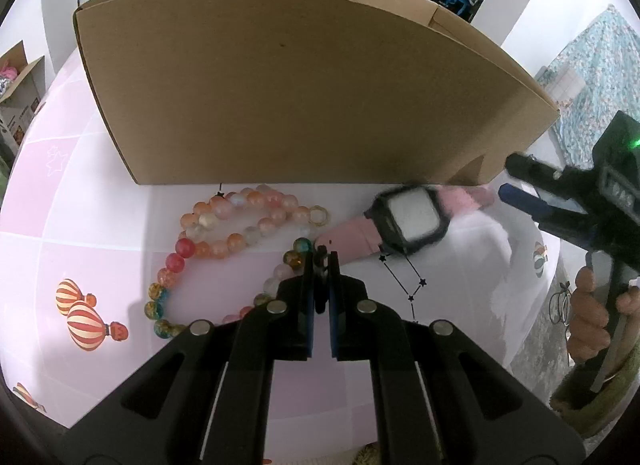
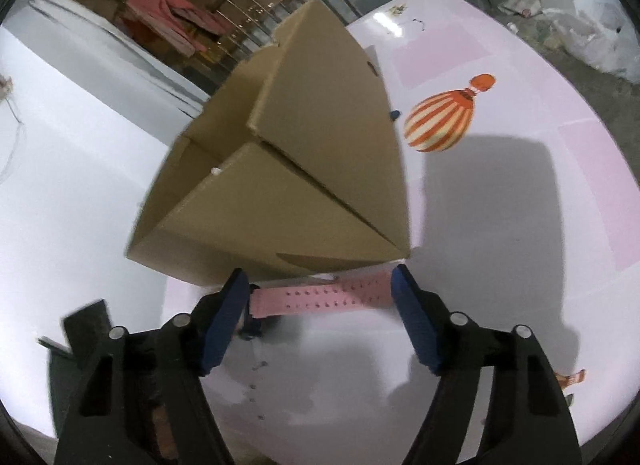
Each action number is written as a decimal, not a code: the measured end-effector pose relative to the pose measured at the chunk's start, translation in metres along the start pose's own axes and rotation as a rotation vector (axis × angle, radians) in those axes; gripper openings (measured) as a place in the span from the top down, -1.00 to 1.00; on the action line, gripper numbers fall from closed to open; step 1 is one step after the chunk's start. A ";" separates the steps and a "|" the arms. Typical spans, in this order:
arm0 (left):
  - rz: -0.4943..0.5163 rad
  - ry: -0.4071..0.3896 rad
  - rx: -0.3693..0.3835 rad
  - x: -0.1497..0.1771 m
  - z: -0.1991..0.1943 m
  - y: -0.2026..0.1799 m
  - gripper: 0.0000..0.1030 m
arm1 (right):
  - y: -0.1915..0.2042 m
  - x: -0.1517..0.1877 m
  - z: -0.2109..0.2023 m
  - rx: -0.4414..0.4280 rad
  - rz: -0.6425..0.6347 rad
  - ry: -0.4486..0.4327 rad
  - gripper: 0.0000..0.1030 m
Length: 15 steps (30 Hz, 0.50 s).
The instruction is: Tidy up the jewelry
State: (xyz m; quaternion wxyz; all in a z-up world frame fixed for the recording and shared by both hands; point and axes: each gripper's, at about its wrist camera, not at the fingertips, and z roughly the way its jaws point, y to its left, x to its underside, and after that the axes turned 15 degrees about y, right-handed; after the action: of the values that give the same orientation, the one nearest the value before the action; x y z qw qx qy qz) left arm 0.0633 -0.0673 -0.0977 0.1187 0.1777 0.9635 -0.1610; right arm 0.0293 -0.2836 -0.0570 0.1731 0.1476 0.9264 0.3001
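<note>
A pink watch (image 1: 404,221) with a black square case lies on the table in front of a cardboard box (image 1: 288,85). Beside it lie a peach bead bracelet (image 1: 240,221) and a multicoloured bead bracelet (image 1: 176,289). My left gripper (image 1: 322,261) is shut, its tips at the watch strap's near end, with nothing clearly held. My right gripper (image 2: 320,285) is open; the pink strap (image 2: 320,295) lies between its blue pads (image 2: 412,317). It also shows in the left wrist view (image 1: 520,185), to the right of the watch.
The cardboard box (image 2: 300,169) stands close behind the jewelry, open at the top. The tablecloth (image 1: 80,225) is pink and white with balloon prints. A small yellow ring (image 1: 319,216) lies by the peach bracelet. The table edge (image 1: 552,265) is at the right.
</note>
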 end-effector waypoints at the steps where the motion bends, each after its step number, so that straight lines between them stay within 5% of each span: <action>1: 0.001 0.000 -0.001 0.000 0.000 0.000 0.89 | 0.000 0.002 0.003 0.011 0.002 0.007 -0.30; 15: 0.009 -0.047 0.025 0.000 -0.016 0.001 0.91 | 0.057 0.033 0.003 0.208 -0.272 -0.025 -0.18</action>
State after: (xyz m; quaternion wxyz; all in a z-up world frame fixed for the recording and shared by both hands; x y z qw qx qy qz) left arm 0.0606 -0.0611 -0.0837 0.1397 0.1796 0.9576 -0.1769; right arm 0.0102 -0.2250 -0.0320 0.2076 0.0419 0.9617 0.1743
